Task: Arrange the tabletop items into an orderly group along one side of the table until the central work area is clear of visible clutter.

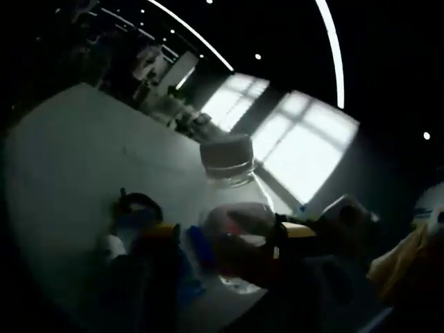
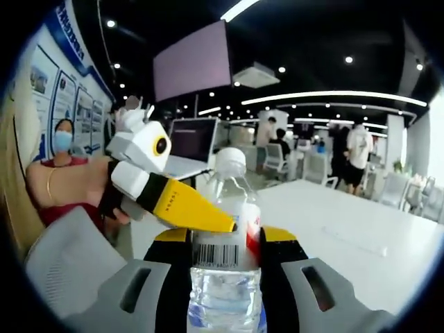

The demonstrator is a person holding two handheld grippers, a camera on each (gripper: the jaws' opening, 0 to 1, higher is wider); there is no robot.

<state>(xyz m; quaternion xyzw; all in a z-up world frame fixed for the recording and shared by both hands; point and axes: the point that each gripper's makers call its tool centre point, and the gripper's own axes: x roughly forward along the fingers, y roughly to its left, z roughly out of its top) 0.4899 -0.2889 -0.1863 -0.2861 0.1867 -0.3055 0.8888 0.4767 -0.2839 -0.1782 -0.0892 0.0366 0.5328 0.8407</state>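
In the left gripper view, dim and backlit, the pale matte table [image 1: 76,152] slopes up to the left. Low on it lies a dark cluster of small things [image 1: 135,222], too murky to name, with a bit of orange and a blue strip [image 1: 198,250] beside it. Right of these stands a clear plastic bottle [image 1: 232,208], tilted, with a ribbed pale cap and a reddish label band round its rounded shoulder. The left gripper [image 1: 239,260] closes on the bottle's body: one dark jaw rises at lower left, the other crosses from the right with a yellow strip at its tip against the label. Further right a grey padded shape [image 1: 347,215] and a yellow-brown cloth-like mass [image 1: 406,267] sit at the edge, unclear. Bright window panes [image 1: 305,146] glow behind.

In the right gripper view, a hand [image 2: 69,184] at left holds the other gripper, white and boxy with a smooth yellow wedge finger [image 2: 191,205] whose tip touches the bottle's label. At centre the bottle [image 2: 225,250] stands upright, transparent and ridged, water inside, white cap, a barcode on its label. The right gripper [image 2: 225,277] clamps it between two black inner jaws with yellow tops, set in grey moulded shells with slots. To the right the smooth white table [image 2: 347,229] spreads away, office chairs [image 2: 291,163] and standing people [image 2: 357,152] beyond
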